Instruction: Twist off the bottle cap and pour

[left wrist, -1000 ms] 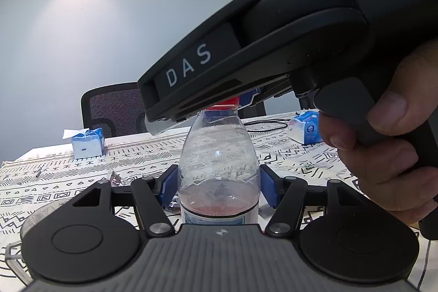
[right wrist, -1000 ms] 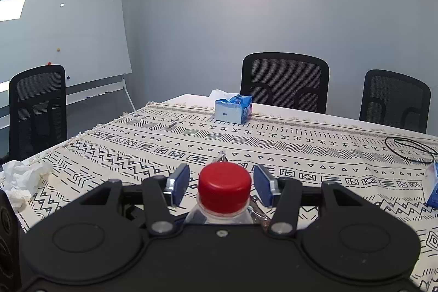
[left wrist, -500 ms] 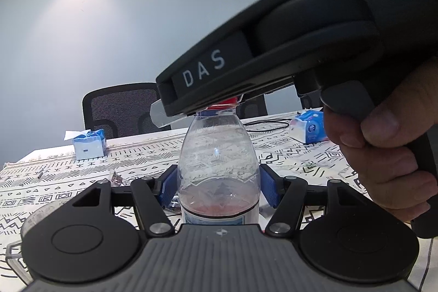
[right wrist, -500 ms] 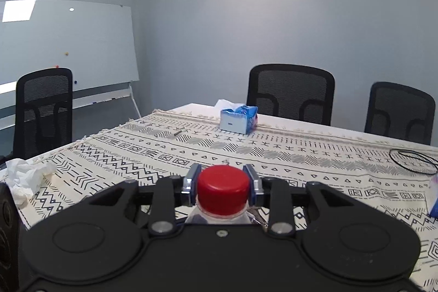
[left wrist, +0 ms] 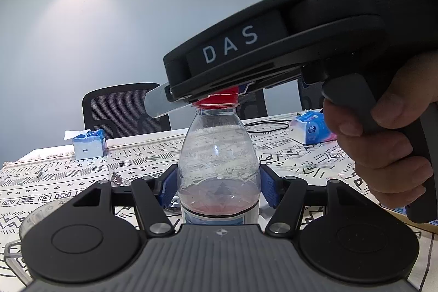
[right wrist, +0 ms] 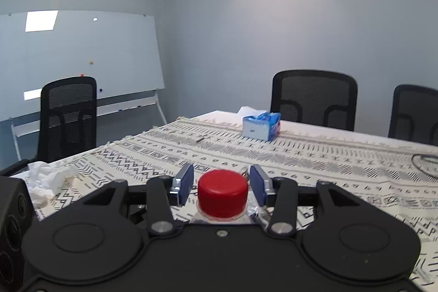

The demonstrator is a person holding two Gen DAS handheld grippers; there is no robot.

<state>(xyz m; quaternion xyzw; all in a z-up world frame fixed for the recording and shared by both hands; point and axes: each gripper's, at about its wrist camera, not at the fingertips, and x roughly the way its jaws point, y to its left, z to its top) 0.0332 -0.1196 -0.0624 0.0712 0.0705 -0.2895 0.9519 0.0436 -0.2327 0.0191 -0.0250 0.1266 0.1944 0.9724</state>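
Flanking the bottle (left wrist: 218, 171): tissue boxes (left wrist: 89, 143), beaker (left wrist: 27, 220), chairs (right wrist: 314, 100).

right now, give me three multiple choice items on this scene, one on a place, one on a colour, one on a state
1. Where does the blue tissue box sit?
A. on the far part of the patterned tablecloth, in front of a black chair
B. on the floor under the whiteboard
C. on top of the bottle

2. What colour is the bottle cap?
A. white
B. red
C. green

3. How do the right tongs stand to the cap?
A. shut tight on it
B. open, one pad on each side with a gap
C. far off to one side of it

Key: 1 A, the box rests on the cloth near the far table edge. 2 B, the cap shows red in both views. 3 B, the right wrist view shows cloth between each blue pad and the cap, while the left tongs hold the bottle by its body.
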